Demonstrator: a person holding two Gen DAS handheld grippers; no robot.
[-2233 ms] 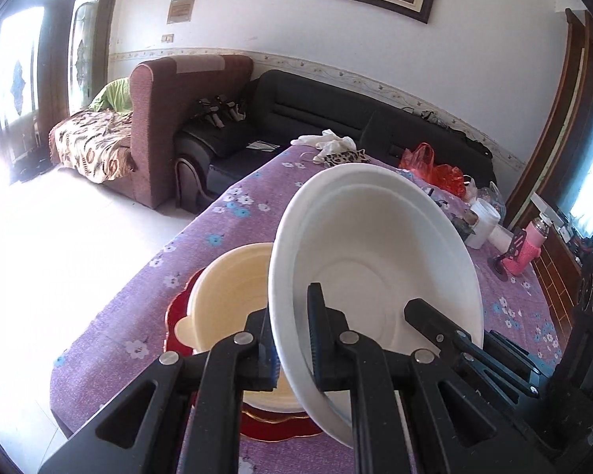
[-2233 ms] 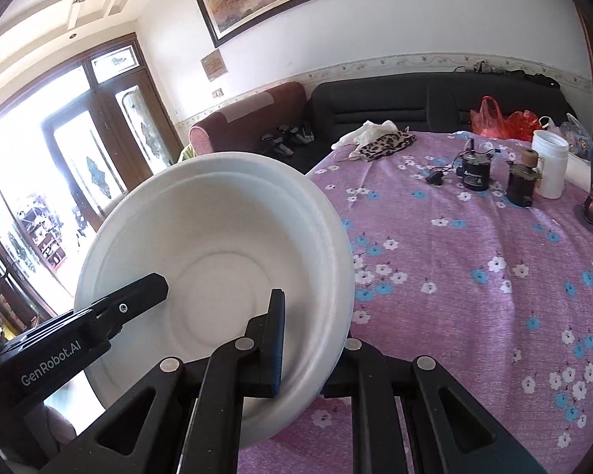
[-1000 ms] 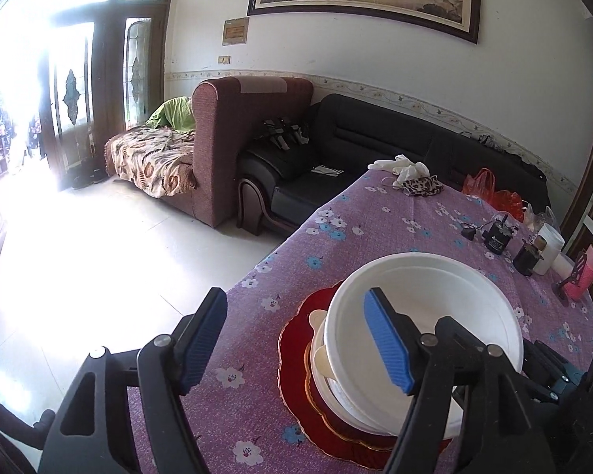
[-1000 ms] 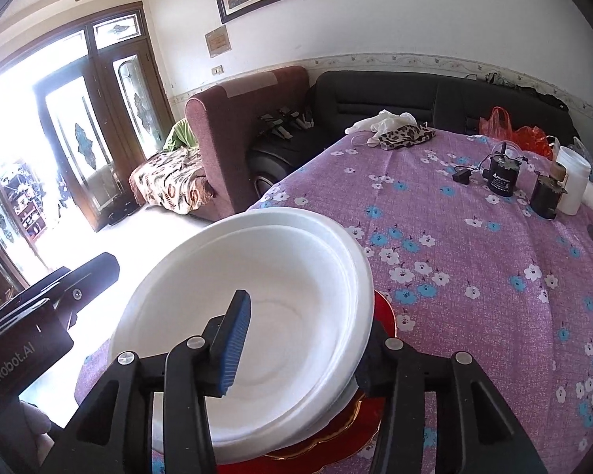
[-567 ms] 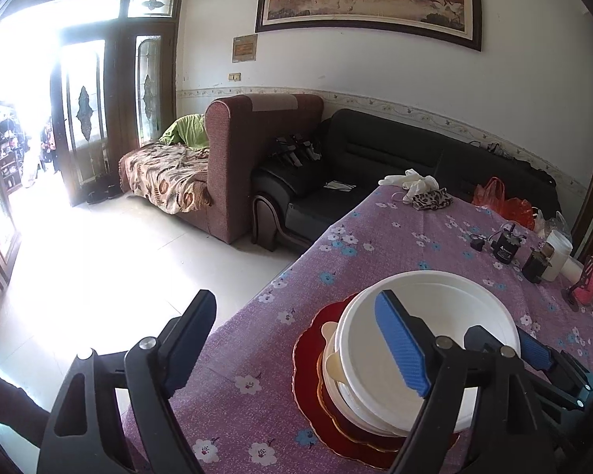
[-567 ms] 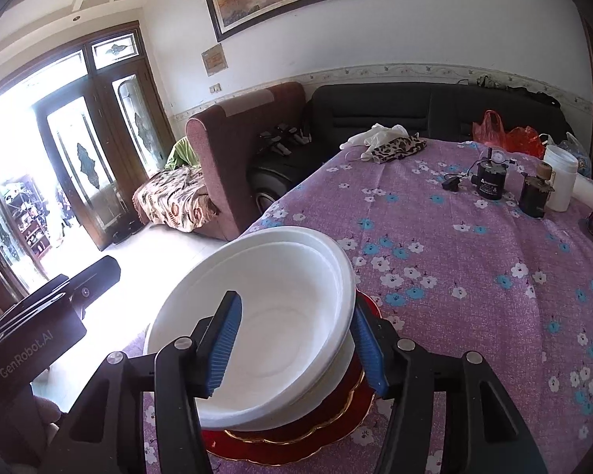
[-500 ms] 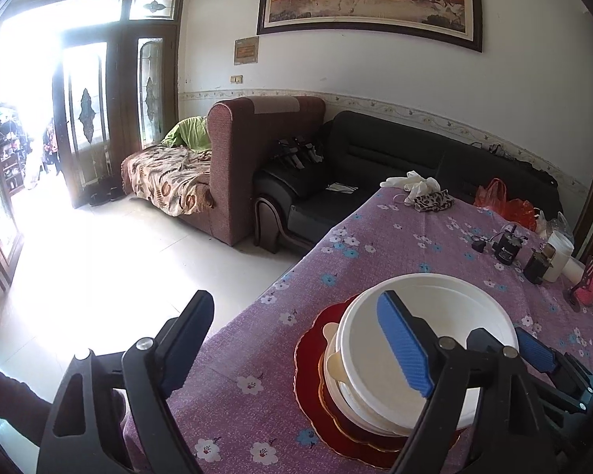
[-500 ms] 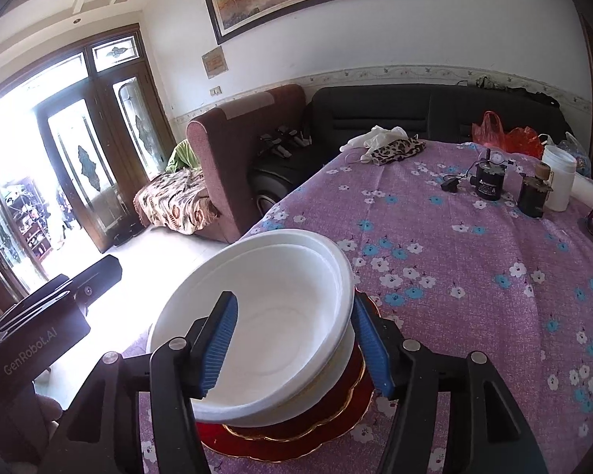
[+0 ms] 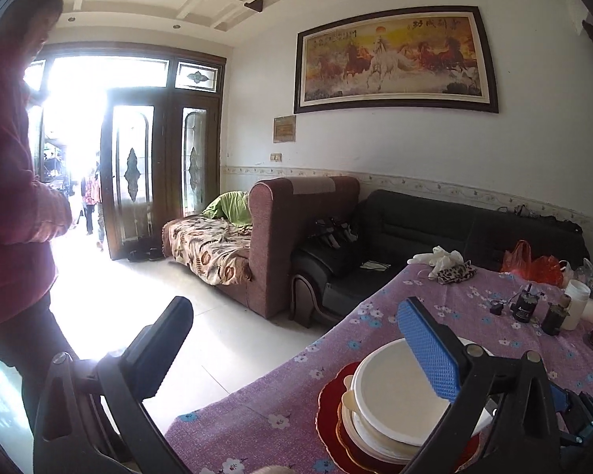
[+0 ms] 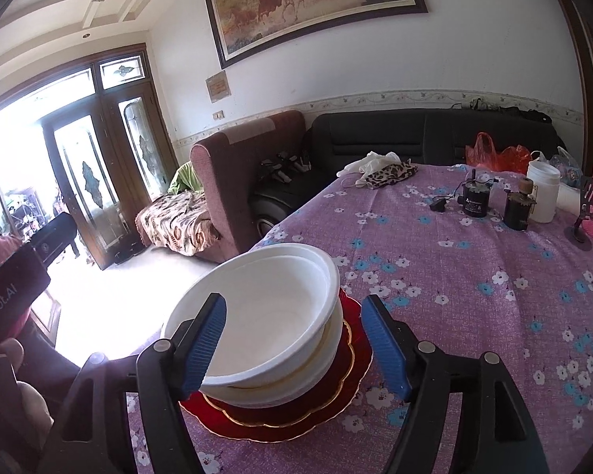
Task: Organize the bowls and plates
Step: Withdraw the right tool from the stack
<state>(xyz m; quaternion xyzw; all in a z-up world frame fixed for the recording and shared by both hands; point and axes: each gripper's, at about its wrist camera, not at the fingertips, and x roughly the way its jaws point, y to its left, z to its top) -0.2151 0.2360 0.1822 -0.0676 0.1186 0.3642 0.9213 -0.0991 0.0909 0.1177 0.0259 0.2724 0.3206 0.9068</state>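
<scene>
Stacking appears complete: white bowl (image 10: 265,316) nests on the red plate (image 10: 336,399); left gripper (image 9: 296,355) and right gripper (image 10: 292,343), jaws opening, hold nothing.

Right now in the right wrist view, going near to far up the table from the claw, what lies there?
red plate → white bowl stacked on it → black pump → leopard-print cloth → red plastic bag.

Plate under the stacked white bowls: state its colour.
The plate is dark red with a scalloped gold rim, clearest in the right wrist view.
</scene>
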